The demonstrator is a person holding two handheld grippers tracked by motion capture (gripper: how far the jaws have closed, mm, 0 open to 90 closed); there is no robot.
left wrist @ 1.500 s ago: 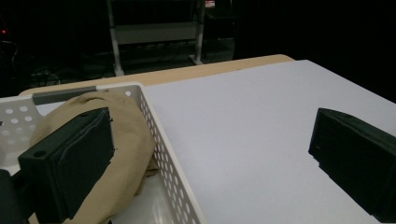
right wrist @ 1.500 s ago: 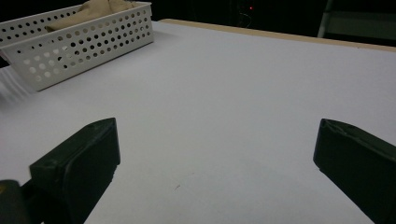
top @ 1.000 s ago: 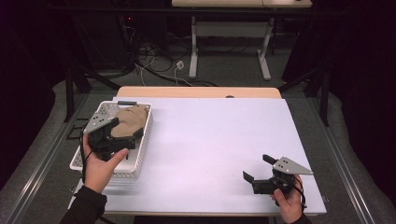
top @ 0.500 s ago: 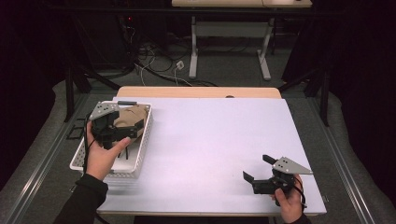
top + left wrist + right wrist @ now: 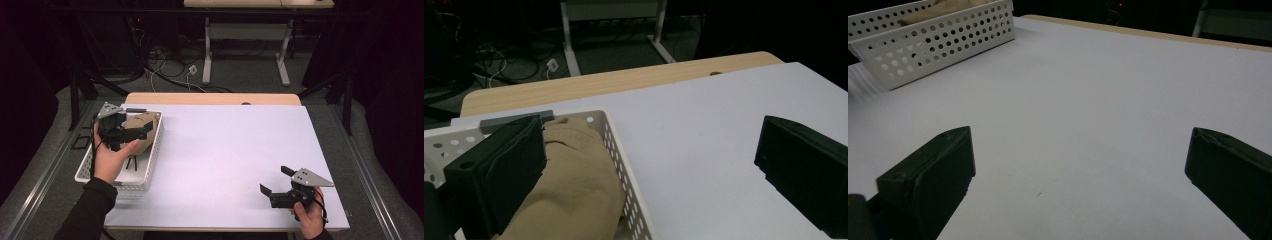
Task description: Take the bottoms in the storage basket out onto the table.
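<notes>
over the last second the left gripper (image 5: 131, 134) has travelled from the middle of the white perforated plastic basket (image 5: 153, 155) toward its far end and turned, so that its jaws now stand wide apart above the far part of the tan crumpled cloth (image 5: 142, 126), which lies inside the basket at the left edge of the white-covered desk (image 5: 235, 145). in the left gripper view one jaw sits against the cloth (image 5: 579, 185) while the other hangs out over the bare desk, beyond the basket wall, so nothing is gripped yet; i judge this a repositioning before a pick, with the jaws yet to straddle the fabric. the right gripper (image 5: 276, 182) has stayed parked near the desk's front right corner, jaws released and empty. the hand and gripper cover much of the cloth from above, so how it is folded, and what the dark lines in the basket's near half are, is hard to make out.
</notes>
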